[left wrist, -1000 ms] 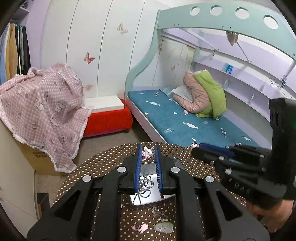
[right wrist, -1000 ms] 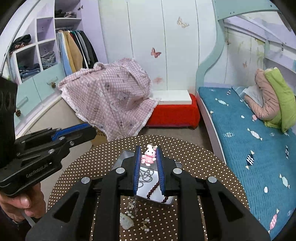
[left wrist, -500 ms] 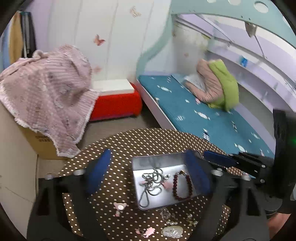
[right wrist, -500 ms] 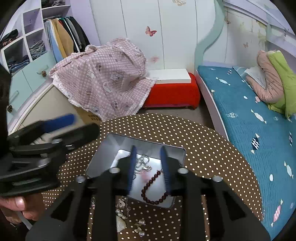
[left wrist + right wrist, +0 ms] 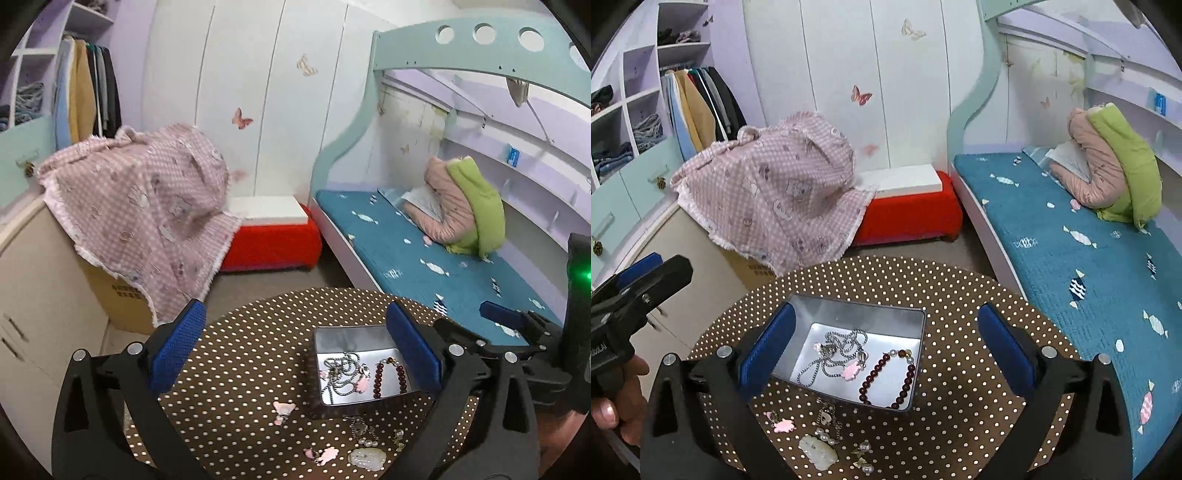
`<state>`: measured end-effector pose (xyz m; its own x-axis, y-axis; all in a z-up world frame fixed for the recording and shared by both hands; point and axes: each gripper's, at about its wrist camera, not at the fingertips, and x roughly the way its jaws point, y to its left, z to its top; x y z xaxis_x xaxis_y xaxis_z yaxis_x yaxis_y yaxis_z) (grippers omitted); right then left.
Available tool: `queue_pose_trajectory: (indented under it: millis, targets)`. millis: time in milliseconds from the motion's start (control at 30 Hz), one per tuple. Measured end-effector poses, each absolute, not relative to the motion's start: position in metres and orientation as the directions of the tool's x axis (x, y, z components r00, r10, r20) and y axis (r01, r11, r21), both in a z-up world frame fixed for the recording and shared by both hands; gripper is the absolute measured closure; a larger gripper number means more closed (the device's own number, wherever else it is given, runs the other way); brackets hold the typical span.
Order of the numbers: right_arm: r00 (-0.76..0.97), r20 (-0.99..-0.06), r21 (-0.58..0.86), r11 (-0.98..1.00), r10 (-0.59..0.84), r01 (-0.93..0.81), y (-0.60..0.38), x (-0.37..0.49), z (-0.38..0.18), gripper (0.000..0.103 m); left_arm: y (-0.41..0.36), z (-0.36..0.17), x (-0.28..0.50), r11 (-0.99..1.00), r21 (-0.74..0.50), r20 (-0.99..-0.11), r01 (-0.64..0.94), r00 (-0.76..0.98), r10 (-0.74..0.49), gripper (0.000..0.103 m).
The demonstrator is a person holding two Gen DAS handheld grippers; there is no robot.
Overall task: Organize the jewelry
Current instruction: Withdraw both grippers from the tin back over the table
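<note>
Both tongs wide, empty — right tongs (image 5: 886,350) nearer loose jade pendant (image 5: 818,451) at surface (image 5: 960,280) near edge, below tin (image 5: 857,314); left tongs (image 5: 295,354) farther.

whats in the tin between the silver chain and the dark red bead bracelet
In the right wrist view, a small pink charm lies between the silver chain necklace and the dark red bead bracelet in the rectangular metal tin.
</note>
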<state>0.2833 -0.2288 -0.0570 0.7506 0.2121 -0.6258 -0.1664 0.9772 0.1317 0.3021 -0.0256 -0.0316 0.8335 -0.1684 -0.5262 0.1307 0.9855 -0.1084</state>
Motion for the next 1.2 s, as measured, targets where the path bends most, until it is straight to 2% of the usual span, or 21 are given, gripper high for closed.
queue_pose_trajectory:
  millis: [633,833,1200]
  targets:
    - [0.823,-0.525,0.149,0.976,0.214,-0.159,-0.237,0.235,-0.015,0.008,0.006,-0.016,0.248,0.99,-0.128,-0.48,0.058,0.87,-0.113,0.005]
    - [0.841,-0.499,0.154,0.977,0.208,-0.15,-0.245,0.219,-0.011,0.008,0.011,-0.024,0.233,0.994,-0.094,-0.482,0.053,0.871,-0.092,0.005]
    - [0.832,-0.523,0.147,0.981,0.186,-0.127,-0.252,0.198,-0.03,0.008,0.007,-0.068,0.226,0.997,-0.028,-0.546,0.066,0.835,-0.071,0.005]
